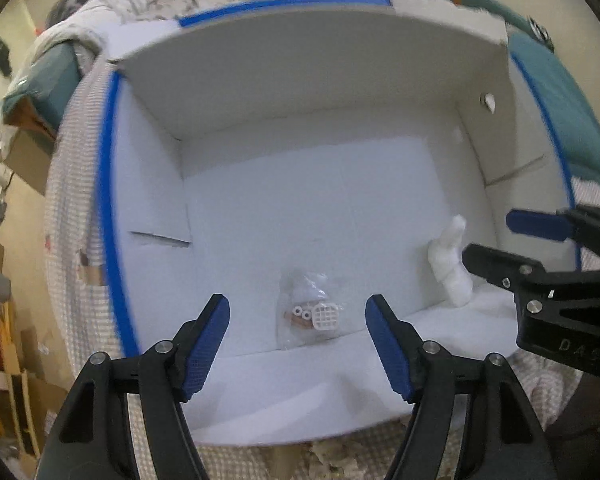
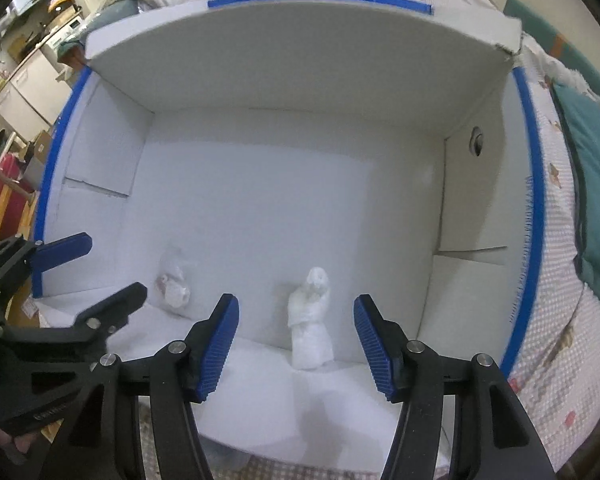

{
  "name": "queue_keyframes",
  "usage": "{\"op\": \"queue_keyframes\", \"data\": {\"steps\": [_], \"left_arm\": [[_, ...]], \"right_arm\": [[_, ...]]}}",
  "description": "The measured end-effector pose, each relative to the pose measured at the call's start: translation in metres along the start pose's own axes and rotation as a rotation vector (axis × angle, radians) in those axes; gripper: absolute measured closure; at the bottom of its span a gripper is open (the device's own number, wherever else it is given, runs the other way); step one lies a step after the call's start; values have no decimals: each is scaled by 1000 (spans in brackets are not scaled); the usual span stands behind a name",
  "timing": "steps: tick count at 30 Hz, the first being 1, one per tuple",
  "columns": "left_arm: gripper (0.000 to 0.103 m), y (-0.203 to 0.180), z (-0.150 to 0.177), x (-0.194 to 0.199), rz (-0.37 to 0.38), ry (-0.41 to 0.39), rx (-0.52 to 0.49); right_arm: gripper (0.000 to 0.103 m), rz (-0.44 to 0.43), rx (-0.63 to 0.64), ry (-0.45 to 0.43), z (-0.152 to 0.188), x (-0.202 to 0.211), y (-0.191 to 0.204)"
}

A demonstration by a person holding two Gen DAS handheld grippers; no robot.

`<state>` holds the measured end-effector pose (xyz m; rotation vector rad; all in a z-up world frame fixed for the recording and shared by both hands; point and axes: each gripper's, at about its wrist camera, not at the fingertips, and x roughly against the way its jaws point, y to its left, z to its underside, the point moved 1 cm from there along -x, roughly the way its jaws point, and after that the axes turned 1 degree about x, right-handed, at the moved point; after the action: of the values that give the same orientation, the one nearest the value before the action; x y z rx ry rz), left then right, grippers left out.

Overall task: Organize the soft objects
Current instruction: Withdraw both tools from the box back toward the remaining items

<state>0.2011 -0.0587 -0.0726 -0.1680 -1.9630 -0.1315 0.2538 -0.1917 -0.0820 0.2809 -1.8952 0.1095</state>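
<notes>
white box (image 2: 300,60) on bedspread (image 2: 560,240), clear packet (image 1: 308,312), white wad (image 2: 310,316), both grippers spread

You face a matt white cardboard box (image 2: 284,200) edged with smooth blue tape (image 2: 534,184). The clear bag (image 1: 306,314) is glossy plastic; the white roll (image 2: 310,320) looks soft, fibrous. Your gripper pads (image 2: 216,344) are ribbed blue rubber on matt black plastic

You're in a home bedroom: bed (image 2: 556,216) with patterned quilt, teal pillow (image 2: 592,168) right, cluttered shelves (image 2: 32,60) far left.
</notes>
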Motion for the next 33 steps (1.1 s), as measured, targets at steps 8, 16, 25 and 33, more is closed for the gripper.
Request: {"op": "queue_keyframes", "data": {"steps": [8, 16, 25, 33], "left_arm": [[33, 30, 13, 38, 43, -17, 74], [33, 67, 58, 64, 48, -63, 206], [33, 88, 102, 57, -21, -17, 325], [34, 100, 116, 34, -7, 65, 416]], "right_arm": [[40, -16, -32, -101, 15, 39, 6], [40, -40, -84, -201, 65, 60, 10], [40, -81, -111, -167, 107, 62, 26], [40, -109, -112, -106, 122, 49, 43]]}}
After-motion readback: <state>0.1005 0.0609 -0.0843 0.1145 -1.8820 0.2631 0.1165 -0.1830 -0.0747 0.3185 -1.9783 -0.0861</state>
